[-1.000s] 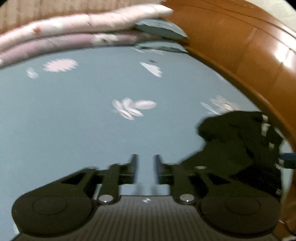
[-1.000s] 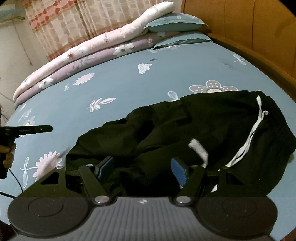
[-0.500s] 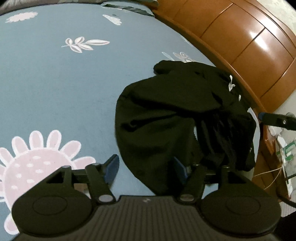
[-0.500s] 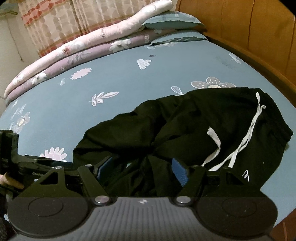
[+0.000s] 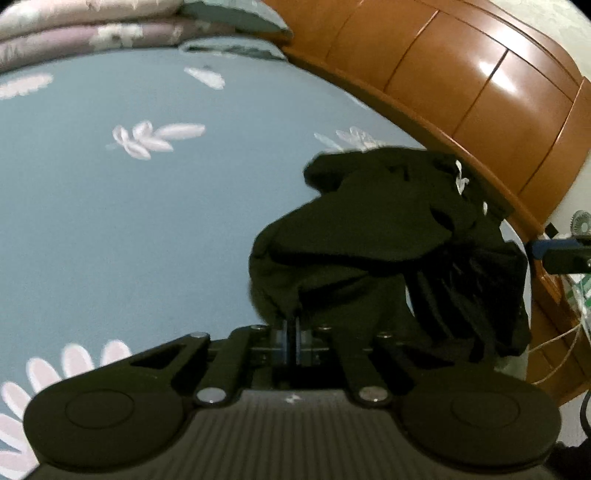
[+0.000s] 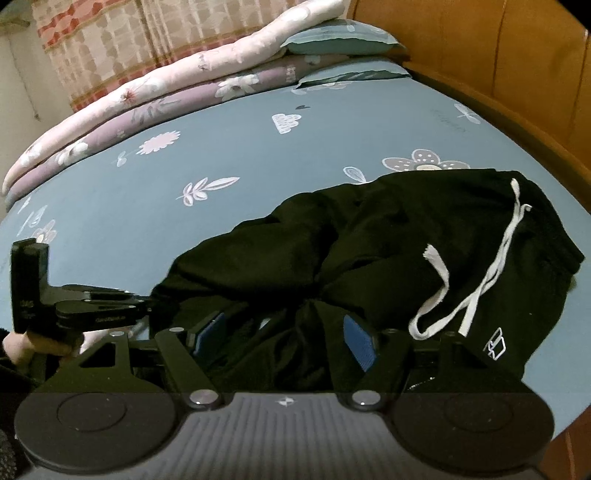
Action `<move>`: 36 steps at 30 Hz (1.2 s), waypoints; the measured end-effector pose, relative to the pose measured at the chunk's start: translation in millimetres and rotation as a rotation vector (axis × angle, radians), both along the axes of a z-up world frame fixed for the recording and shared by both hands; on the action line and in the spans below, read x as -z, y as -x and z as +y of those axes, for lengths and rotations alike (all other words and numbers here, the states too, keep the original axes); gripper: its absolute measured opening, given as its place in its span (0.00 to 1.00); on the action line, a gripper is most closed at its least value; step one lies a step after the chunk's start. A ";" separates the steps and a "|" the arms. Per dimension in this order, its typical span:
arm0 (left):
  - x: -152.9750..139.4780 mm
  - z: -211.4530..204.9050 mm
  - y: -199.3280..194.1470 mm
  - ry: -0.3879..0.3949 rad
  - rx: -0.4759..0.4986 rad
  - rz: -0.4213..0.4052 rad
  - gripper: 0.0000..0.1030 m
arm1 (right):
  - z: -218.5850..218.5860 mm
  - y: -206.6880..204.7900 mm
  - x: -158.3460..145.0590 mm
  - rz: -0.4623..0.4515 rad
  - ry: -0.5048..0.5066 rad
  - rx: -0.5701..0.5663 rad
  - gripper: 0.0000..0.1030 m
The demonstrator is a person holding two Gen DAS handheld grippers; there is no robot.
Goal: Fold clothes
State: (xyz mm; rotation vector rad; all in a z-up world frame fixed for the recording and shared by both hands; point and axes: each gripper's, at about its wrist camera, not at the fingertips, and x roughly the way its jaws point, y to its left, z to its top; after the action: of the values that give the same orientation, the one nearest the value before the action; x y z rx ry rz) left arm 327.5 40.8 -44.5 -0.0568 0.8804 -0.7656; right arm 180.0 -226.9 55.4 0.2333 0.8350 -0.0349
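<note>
Black shorts (image 6: 406,236) with a white drawstring (image 6: 491,266) lie crumpled on the blue flowered bed sheet (image 6: 258,155). In the left wrist view my left gripper (image 5: 293,325) is shut, pinching the near left edge of the shorts (image 5: 369,236), and the cloth rises a little from the pinch. The right wrist view shows that left gripper (image 6: 147,301) at the garment's left end, held by a hand (image 6: 22,343). My right gripper (image 6: 284,332) stands open low over the near edge of the shorts, with dark cloth lying between its blue pads (image 6: 356,345). One of its fingertips (image 5: 554,249) shows at the right of the left wrist view.
A wooden headboard (image 5: 480,92) curves along the bed's right side. Folded pink and purple quilts (image 6: 166,92) and teal pillows (image 6: 332,37) are stacked at the far end, with a curtain (image 6: 129,33) behind. Open sheet (image 5: 110,221) spreads left of the shorts.
My left gripper swung to the shorts, went from open to shut on their left edge and lifted it slightly. The right gripper stayed open and edged closer over the cloth.
</note>
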 end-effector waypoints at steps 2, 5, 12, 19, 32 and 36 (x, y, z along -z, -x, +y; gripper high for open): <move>-10.6 8.7 -5.0 0.010 -0.024 -0.032 0.01 | 0.2 2.0 -1.1 -0.004 0.004 0.009 0.72; -29.3 22.6 -16.5 0.011 -0.063 -0.090 0.01 | -0.3 3.7 -1.8 -0.007 0.007 0.016 0.72; -71.3 53.8 -61.4 -0.100 -0.184 -0.255 0.01 | -0.3 7.3 -4.4 -0.017 0.019 0.017 0.72; -80.2 64.9 -97.0 -0.191 -0.261 -0.292 0.01 | -0.9 11.5 -4.0 -0.012 0.026 0.039 0.72; -48.0 76.5 -104.9 -0.265 -0.305 -0.131 0.40 | 0.1 8.9 -3.6 -0.001 0.016 0.034 0.72; -46.4 87.5 -86.9 -0.282 -0.314 -0.113 0.47 | 1.7 0.1 -3.4 0.000 0.005 0.004 0.72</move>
State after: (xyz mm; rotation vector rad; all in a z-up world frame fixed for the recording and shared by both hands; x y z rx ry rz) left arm 414.5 128.3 1.9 0.0953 0.8398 -0.3440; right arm 179.8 -225.2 58.8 0.2300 0.8349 -0.0407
